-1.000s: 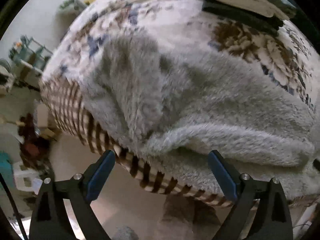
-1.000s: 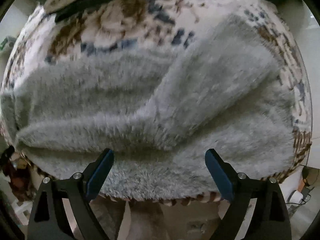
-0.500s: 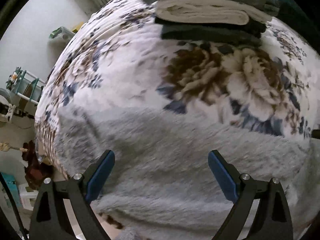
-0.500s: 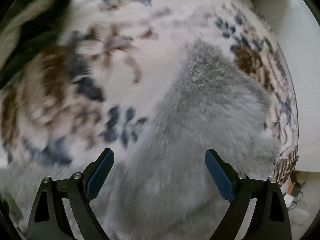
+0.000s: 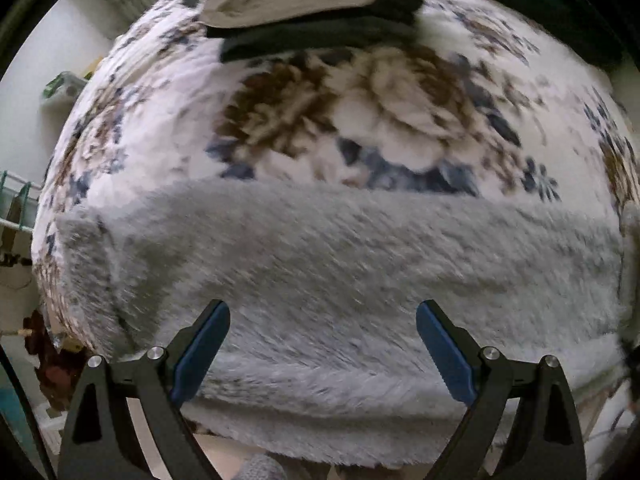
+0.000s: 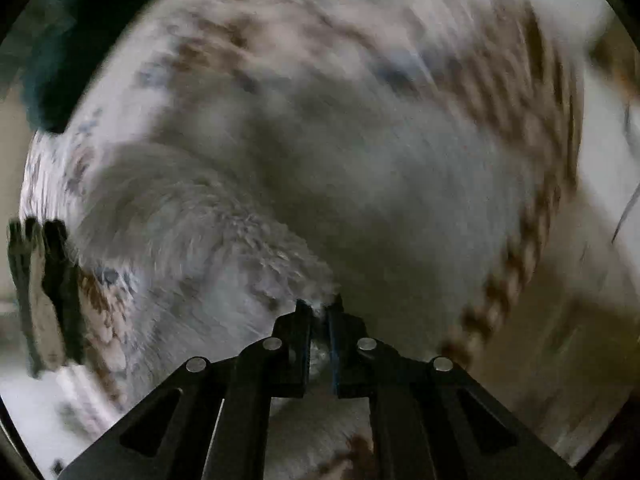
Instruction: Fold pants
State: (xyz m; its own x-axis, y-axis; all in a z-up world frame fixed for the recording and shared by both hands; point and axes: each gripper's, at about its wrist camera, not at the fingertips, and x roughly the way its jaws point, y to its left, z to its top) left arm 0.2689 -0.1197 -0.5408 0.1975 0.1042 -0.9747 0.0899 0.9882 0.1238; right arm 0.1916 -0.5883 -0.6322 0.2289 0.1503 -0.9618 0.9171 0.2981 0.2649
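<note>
The right gripper (image 6: 319, 312) has its two jaws drawn almost together, with a tuft of the fuzzy grey pants (image 6: 208, 240) pinched between the blue pads at the very tips. From that pinch the fabric runs up and to the left of the fingers as a thick, rounded ridge, so the cloth looks gathered rather than flat there. The right wrist view is heavily smeared, and whether the pinched edge is raised off the bed cannot be told. Ahead of and around the fingers lies the floral bedspread (image 6: 400, 32), its brown braided border (image 6: 520, 232) curving down to the right of the gripper. A dark shape at the far left edge is too blurred to identify.

The left gripper (image 5: 322, 330) hangs with its jaws spread wide and grips nothing; the blue pads (image 5: 200, 350) stand well apart over the near part of the pants (image 5: 340, 264). Here the pants lie as a broad grey band across the bedspread (image 5: 168, 120), stretching to both sides of the fingers, with a long fold ridge close in, level with the pads. Well beyond the fingertips, past the large brown and cream flower print, sits a stack of folded clothes (image 5: 308, 4) at the far side of the bed. To the far left of the gripper, off the bed, a green wire rack (image 5: 16, 204) shows.
</note>
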